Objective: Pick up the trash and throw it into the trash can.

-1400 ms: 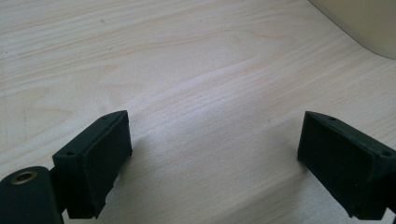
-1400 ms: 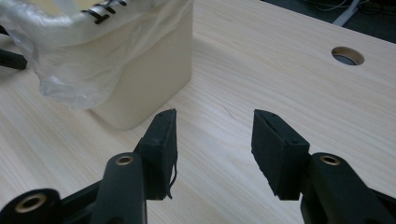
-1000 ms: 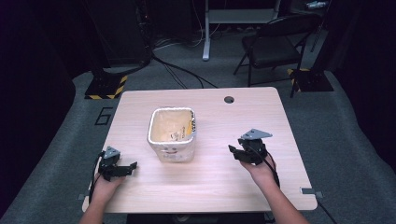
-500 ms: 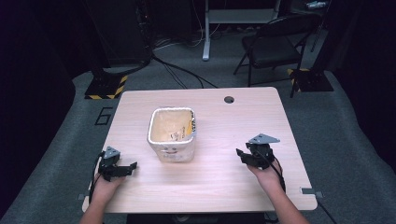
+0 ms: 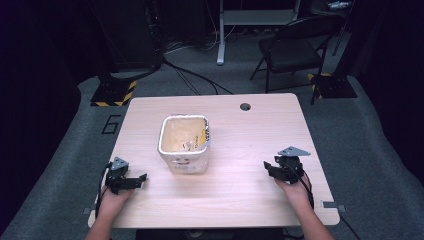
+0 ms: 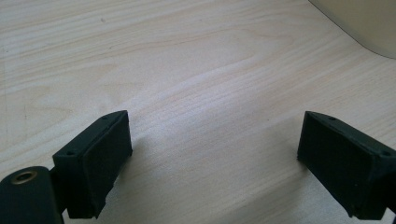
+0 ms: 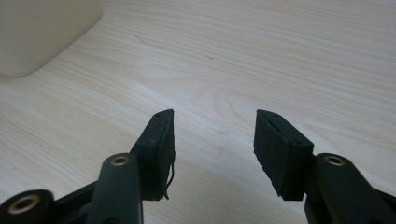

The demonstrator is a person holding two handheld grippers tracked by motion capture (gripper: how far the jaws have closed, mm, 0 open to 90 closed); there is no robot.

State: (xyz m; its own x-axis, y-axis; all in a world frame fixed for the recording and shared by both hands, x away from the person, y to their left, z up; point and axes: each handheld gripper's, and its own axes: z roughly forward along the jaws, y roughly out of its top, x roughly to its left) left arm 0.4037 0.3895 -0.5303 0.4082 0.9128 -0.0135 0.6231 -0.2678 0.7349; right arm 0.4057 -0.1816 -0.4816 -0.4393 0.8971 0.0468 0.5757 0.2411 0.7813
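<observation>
I am resting both hands low on the bench [image 5: 235,200], forearms reaching in from its near edge. My left gripper [image 5: 131,181] and right gripper [image 5: 272,170] are both gaping, fingers apart on nothing, flanking the cream tub [image 5: 184,144] standing between them.

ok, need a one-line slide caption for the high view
Person at a wooden table, open left tool and open right tool resting either side of a beige tub.

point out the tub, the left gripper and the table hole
tub [image 5: 186,164], high view, front wall
left gripper [image 5: 141,178], high view, between its fingertips
table hole [image 5: 245,106], high view, its centre
</observation>
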